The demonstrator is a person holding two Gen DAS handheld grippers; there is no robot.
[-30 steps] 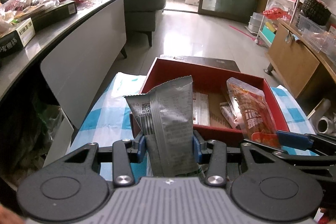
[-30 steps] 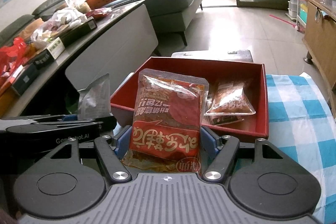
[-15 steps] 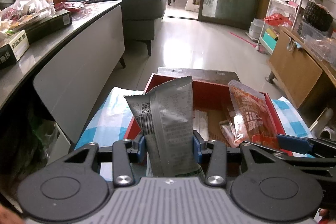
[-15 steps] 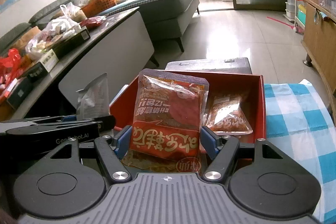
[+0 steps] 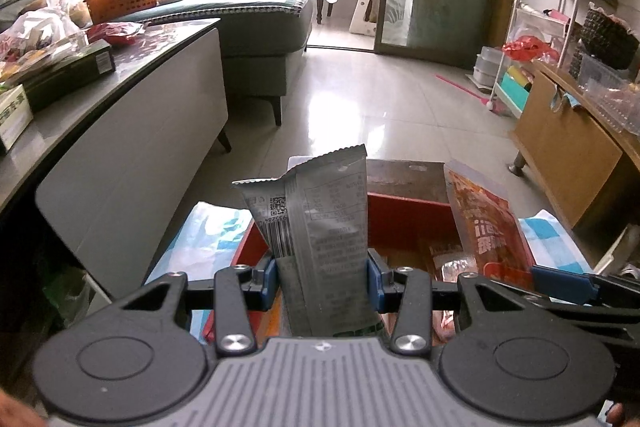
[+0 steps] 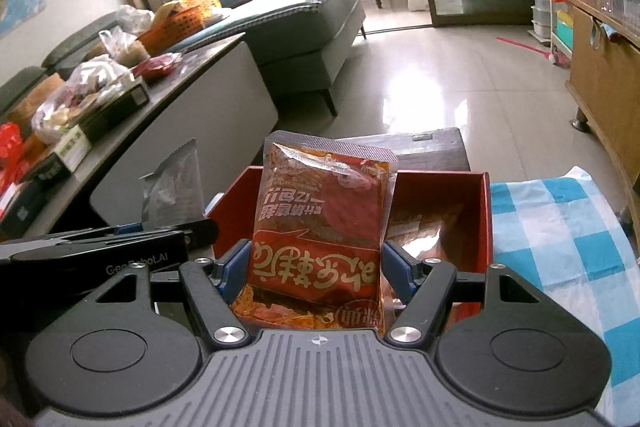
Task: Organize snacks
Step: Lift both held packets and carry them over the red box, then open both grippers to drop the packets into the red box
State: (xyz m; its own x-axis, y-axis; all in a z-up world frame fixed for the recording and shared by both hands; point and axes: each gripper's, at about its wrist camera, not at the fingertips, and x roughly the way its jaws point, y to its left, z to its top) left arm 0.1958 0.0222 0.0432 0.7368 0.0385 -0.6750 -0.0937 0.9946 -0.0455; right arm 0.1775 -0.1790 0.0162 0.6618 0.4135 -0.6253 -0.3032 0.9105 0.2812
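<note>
My left gripper (image 5: 322, 277) is shut on a grey snack packet (image 5: 320, 223), held upright over the near left part of a red box (image 5: 404, 215). My right gripper (image 6: 316, 267) is shut on a red spicy snack packet (image 6: 320, 223), held upright over the same red box (image 6: 482, 223). Each gripper shows in the other's view: the right one (image 5: 560, 287) with its red packet (image 5: 488, 227), the left one (image 6: 160, 235) with its grey packet (image 6: 172, 187). More orange snack packets (image 6: 420, 231) lie inside the box.
The box sits on a blue-and-white checked cloth (image 6: 560, 227). A grey counter (image 5: 132, 75) with boxes and bags runs along the left. A wooden cabinet (image 5: 568, 155) stands at the right, a dark stool (image 6: 432, 147) just behind the box, a sofa (image 5: 260, 27) farther back.
Both grippers have pulled back and tilted upward with their packets still held, so the red box now sits lower and smaller in both views.
</note>
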